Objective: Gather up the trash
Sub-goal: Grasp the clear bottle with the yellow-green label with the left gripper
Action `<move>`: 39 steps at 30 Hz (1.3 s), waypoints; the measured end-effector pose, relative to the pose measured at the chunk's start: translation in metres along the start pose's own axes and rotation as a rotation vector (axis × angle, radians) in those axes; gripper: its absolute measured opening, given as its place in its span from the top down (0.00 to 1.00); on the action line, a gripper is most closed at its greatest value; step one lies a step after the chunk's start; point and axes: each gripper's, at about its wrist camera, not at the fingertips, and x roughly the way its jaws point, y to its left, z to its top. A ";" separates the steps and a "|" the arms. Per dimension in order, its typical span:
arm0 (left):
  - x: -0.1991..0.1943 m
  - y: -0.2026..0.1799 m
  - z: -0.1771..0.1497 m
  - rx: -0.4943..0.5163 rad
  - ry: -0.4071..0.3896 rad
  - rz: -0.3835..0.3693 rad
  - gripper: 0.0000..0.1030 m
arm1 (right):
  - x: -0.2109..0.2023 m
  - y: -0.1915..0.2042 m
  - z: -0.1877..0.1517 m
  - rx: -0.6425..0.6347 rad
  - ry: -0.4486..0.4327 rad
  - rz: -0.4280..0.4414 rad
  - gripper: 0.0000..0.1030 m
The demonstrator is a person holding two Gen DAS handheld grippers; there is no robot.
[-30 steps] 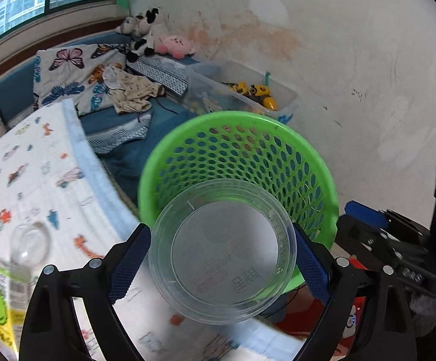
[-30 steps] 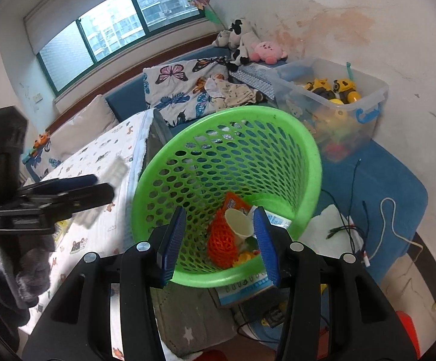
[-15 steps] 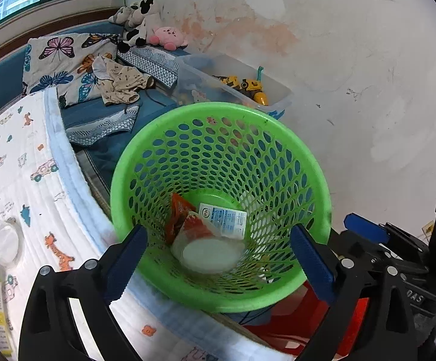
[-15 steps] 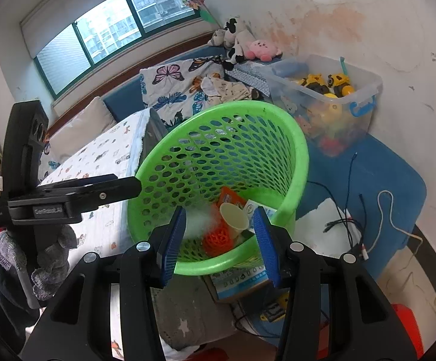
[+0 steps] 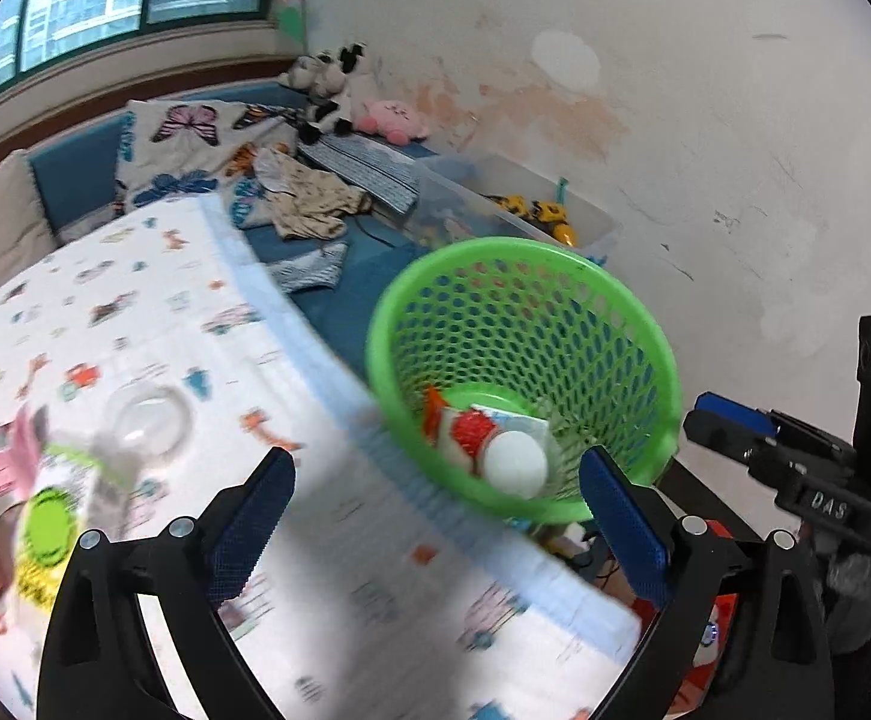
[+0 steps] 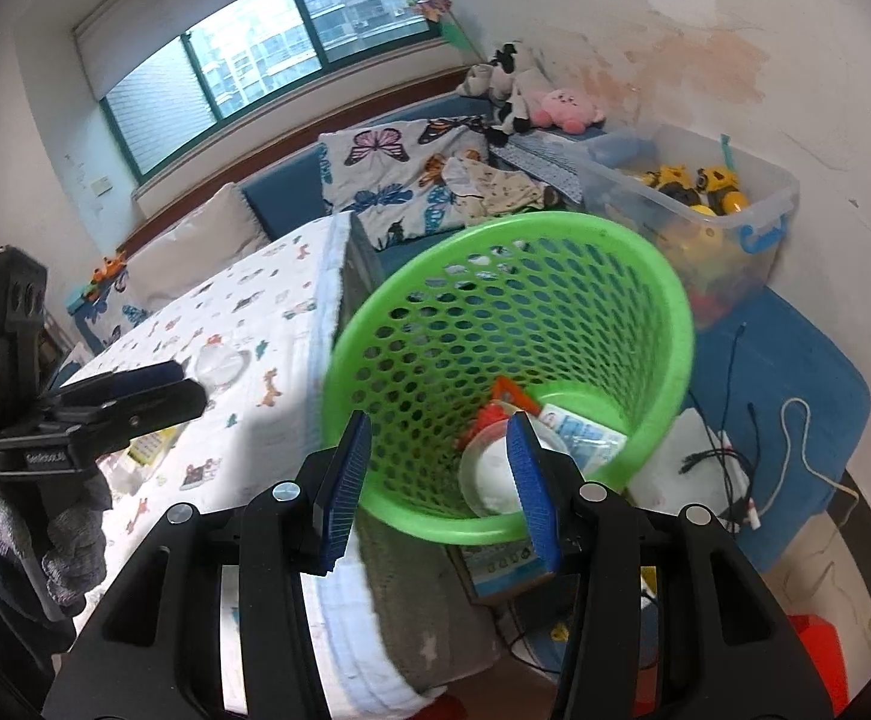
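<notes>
A green perforated basket (image 5: 519, 247) (image 6: 672, 300) stands off the table's edge. Inside lie a clear round container (image 5: 514, 467) (image 6: 486, 483), red netting (image 5: 472, 429) and a white labelled packet (image 6: 579, 432). My left gripper (image 5: 435, 462) is open and empty, hovering over the printed tablecloth left of the basket. On the cloth sit a clear round lid (image 5: 147, 420) and a blurred carton with a green label (image 5: 45, 534). My right gripper (image 6: 440, 427) is at the basket's near rim; its jaws are opening, and the rim shows between the pads with no pressing visible.
The low table (image 5: 165, 312) has a white animal-print cloth. A clear toy box (image 6: 735, 204) stands behind the basket by the stained wall. Cables and a white item (image 6: 729, 456) lie on the blue mat to the right. A box (image 6: 501, 567) sits under the basket.
The left gripper let go of the clear round container, which dropped into the basket. It then swung left, back over the table. The right gripper barely shifted.
</notes>
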 end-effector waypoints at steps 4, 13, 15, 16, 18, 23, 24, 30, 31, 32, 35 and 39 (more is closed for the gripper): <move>-0.019 0.023 -0.012 -0.011 -0.031 0.075 0.10 | 0.002 0.015 0.000 -0.033 -0.008 0.001 0.34; -0.055 0.096 -0.041 -0.077 -0.062 0.250 0.10 | 0.019 0.050 0.005 -0.086 0.016 0.043 0.33; -0.061 0.114 -0.051 -0.100 -0.052 0.285 0.10 | 0.022 0.057 0.006 -0.096 0.020 0.049 0.31; -0.063 0.123 -0.057 -0.115 -0.046 0.298 0.10 | 0.024 0.061 0.006 -0.100 0.022 0.053 0.30; -0.068 0.136 -0.067 -0.138 -0.039 0.308 0.10 | 0.029 0.070 0.007 -0.112 0.027 0.064 0.30; -0.067 0.153 -0.087 -0.157 -0.005 0.309 0.10 | 0.040 0.089 0.006 -0.137 0.044 0.093 0.29; -0.067 0.153 -0.090 -0.156 -0.004 0.306 0.10 | 0.042 0.094 0.005 -0.143 0.048 0.103 0.29; -0.054 0.156 -0.099 -0.151 0.023 0.282 0.10 | 0.049 0.114 0.001 -0.175 0.068 0.124 0.29; -0.052 0.158 -0.101 -0.154 0.028 0.288 0.10 | 0.050 0.116 0.001 -0.178 0.070 0.124 0.29; -0.050 0.159 -0.102 -0.157 0.031 0.289 0.10 | 0.051 0.118 0.000 -0.182 0.075 0.127 0.29; -0.047 0.164 -0.106 -0.169 0.032 0.297 0.11 | 0.054 0.122 -0.003 -0.187 0.083 0.132 0.29; -0.042 0.169 -0.111 -0.186 0.043 0.298 0.17 | 0.061 0.129 -0.005 -0.196 0.098 0.142 0.29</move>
